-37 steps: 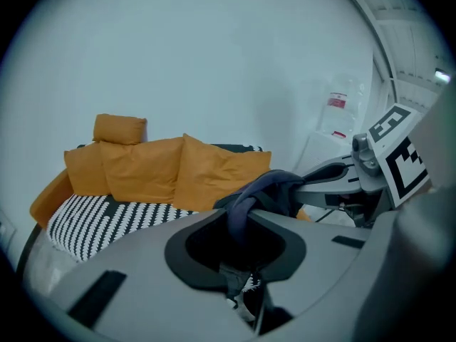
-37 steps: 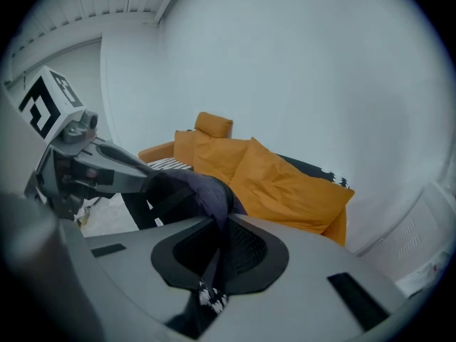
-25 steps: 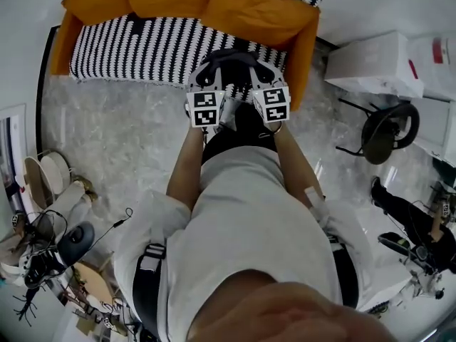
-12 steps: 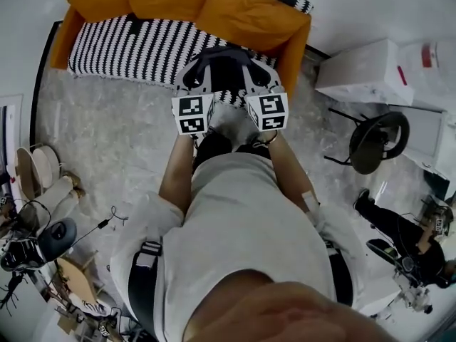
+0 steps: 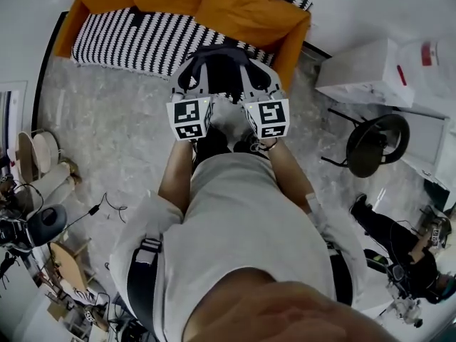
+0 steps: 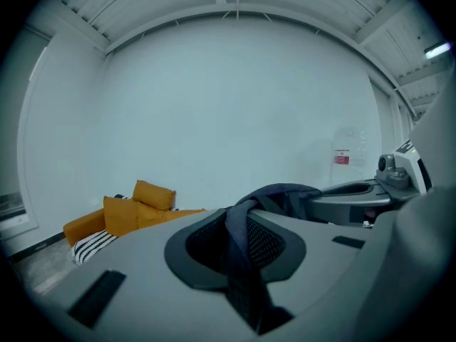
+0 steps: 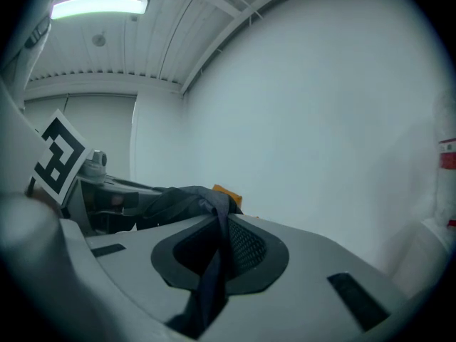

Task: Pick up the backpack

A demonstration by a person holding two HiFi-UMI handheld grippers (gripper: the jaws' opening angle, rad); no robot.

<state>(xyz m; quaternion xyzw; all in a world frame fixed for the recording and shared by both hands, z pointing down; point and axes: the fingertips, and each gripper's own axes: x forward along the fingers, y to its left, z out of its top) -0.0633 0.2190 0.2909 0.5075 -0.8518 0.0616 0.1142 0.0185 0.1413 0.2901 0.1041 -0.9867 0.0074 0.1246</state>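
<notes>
The backpack (image 5: 224, 64) is dark, and in the head view its top and straps stretch between my two grippers in front of the sofa. My left gripper (image 5: 187, 80) is shut on a dark strap (image 6: 244, 255) that runs down through its jaws. My right gripper (image 5: 261, 79) is shut on another dark strap (image 7: 214, 258) in the same way. Bunched dark fabric (image 6: 285, 194) bridges from one gripper to the other. Both grippers point nearly level, side by side. The backpack's body is mostly hidden under the grippers and my arms.
An orange sofa (image 5: 249, 9) with a black-and-white striped cover (image 5: 135, 38) stands just beyond the grippers. A black stool (image 5: 374, 142) and white boxes (image 5: 363, 70) are to the right. Cables and gear (image 5: 35, 226) clutter the floor at left.
Both grippers have risen together with the straps in them, and the backpack has come up with them. The jaws have not changed.
</notes>
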